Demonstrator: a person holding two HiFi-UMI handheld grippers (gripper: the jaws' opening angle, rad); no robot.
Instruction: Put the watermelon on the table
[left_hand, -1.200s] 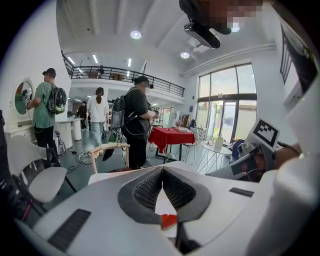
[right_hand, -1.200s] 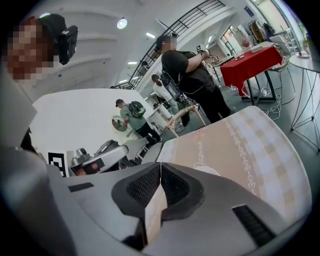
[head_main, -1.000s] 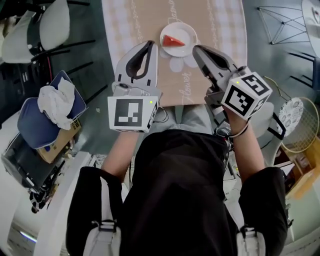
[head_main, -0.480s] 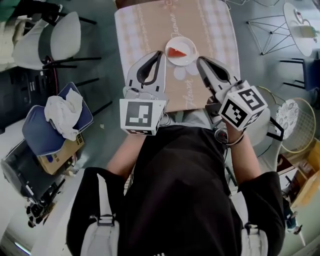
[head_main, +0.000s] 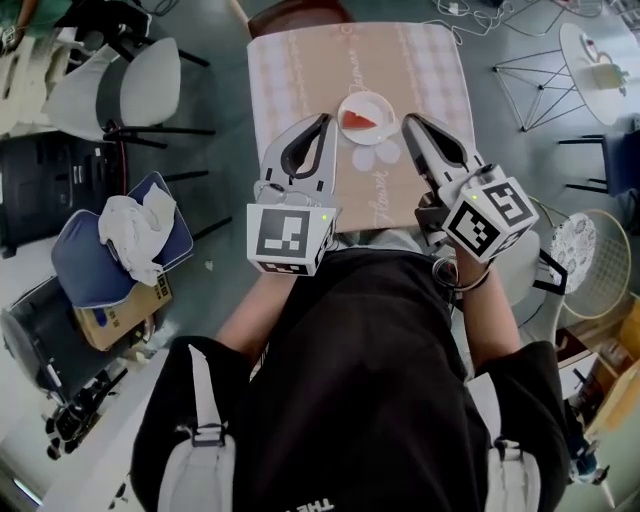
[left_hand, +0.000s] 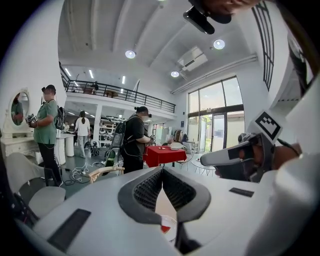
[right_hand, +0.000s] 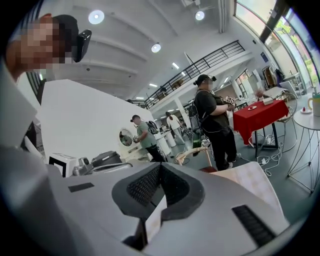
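The watermelon (head_main: 358, 120) slice lay on a white plate (head_main: 383, 107) on the surface (head_main: 300, 70). The left gripper (left_hand: 161, 171) and the right gripper (right_hand: 160, 167) had their fingers closed, holding nothing. The slice looked light, soft and slippery; a gentle hold across its thick end seemed safest.

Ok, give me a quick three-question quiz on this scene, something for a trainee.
1. True or false: the watermelon slice lies on a white plate.
2. The left gripper is: A) open wide; B) shut and empty; C) shut on the slice.
3. Fill in: the plate stands on the ___.

Key: 1 true; 2 B; 3 table.
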